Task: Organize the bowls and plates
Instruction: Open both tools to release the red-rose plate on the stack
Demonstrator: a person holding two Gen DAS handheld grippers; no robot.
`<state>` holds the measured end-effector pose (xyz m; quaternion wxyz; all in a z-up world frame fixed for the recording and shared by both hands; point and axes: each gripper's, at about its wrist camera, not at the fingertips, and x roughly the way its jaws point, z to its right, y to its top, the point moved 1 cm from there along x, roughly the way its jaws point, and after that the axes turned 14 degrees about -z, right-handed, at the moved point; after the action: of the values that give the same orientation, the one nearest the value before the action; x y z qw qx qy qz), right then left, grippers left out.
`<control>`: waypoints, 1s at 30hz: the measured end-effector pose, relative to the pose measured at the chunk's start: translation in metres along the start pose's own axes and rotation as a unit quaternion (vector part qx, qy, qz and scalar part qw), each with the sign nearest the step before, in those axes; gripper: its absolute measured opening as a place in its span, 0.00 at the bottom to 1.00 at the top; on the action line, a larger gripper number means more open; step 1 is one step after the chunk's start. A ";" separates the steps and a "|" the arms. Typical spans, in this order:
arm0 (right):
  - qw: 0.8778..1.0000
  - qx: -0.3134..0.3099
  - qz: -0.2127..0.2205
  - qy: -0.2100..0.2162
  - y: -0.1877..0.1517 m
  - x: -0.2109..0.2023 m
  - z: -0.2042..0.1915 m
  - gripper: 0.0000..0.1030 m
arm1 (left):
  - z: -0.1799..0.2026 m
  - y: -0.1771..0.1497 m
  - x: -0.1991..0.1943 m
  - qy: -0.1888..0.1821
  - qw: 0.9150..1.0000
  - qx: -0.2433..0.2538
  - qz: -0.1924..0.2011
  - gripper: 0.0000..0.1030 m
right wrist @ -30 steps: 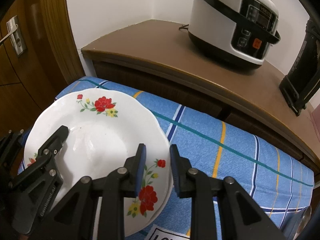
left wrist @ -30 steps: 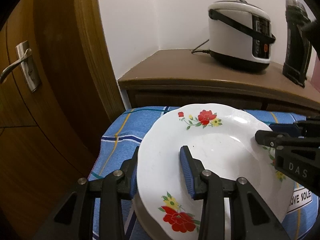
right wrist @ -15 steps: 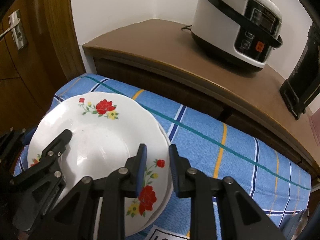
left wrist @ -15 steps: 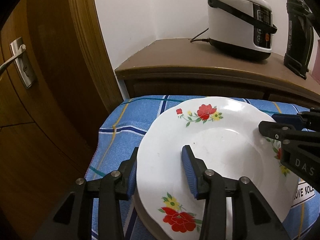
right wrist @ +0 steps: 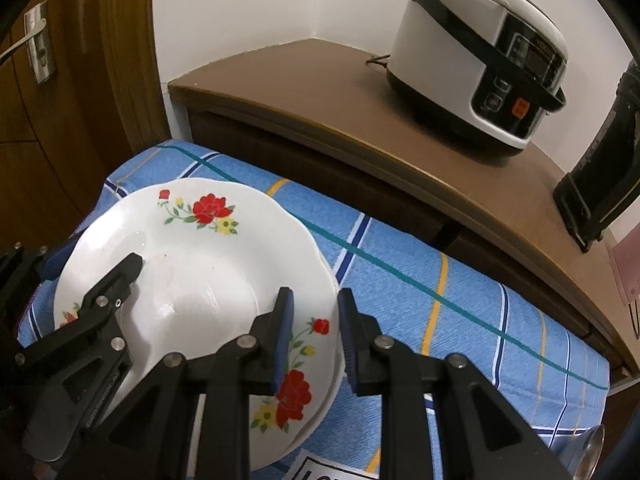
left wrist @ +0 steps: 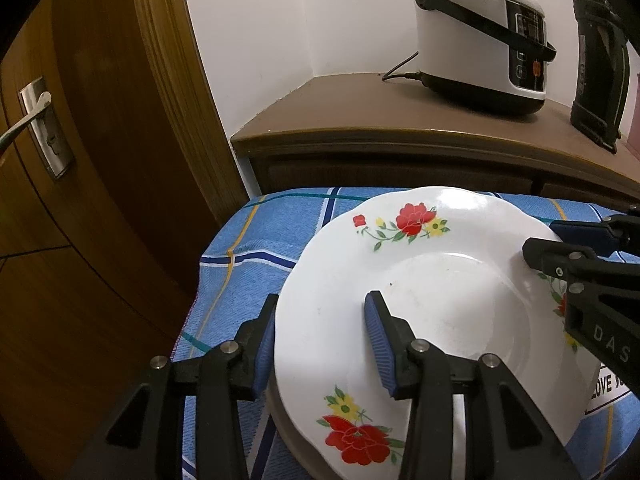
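Observation:
A white floral plate (left wrist: 440, 300) (right wrist: 208, 276) lies on top of a stack, with another plate's rim (left wrist: 292, 444) (right wrist: 332, 364) showing under it, on the blue striped cloth (left wrist: 256, 248) (right wrist: 460, 300). My left gripper (left wrist: 320, 344) straddles the plate's left rim, one finger outside, one over the plate; the jaws stand apart around the rim. My right gripper (right wrist: 314, 340) straddles the right rim the same way, its jaws narrower. Each gripper shows in the other's view, the right one (left wrist: 576, 256) and the left one (right wrist: 100, 292). Whether the pads press the rim is unclear.
A brown sideboard (left wrist: 400, 120) (right wrist: 360, 92) stands behind the cloth with a white rice cooker (left wrist: 480, 32) (right wrist: 480, 52) and a black appliance (left wrist: 596, 64) (right wrist: 600, 176). A wooden door (left wrist: 80, 160) with a metal handle (left wrist: 28, 120) is at left. A metal object (right wrist: 588, 452) shows at bottom right.
Both grippers and the plate have shifted a little toward me and to the left relative to the sideboard; the second rim under the top plate shows more. Jaw openings look unchanged.

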<state>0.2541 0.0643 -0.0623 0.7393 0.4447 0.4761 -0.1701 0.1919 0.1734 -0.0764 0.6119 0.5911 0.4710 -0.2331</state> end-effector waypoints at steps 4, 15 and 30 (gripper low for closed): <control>1.000 -0.001 -0.001 -0.002 -0.001 0.000 -0.001 0.22 | 0.000 0.000 0.000 0.000 1.000 0.000 0.000 0.44; 1.000 0.009 0.006 0.029 -0.006 -0.005 0.002 0.43 | -0.001 -0.002 -0.007 0.009 1.000 -0.002 0.018 0.76; 0.998 0.000 0.053 0.039 -0.029 -0.054 0.008 0.60 | -0.009 -0.001 -0.012 -0.002 0.999 -0.031 0.030 0.77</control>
<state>0.2122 0.0324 -0.0291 0.7281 0.4756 0.4805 -0.1134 0.1831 0.1780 -0.0651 0.6374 0.5854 0.4587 -0.2014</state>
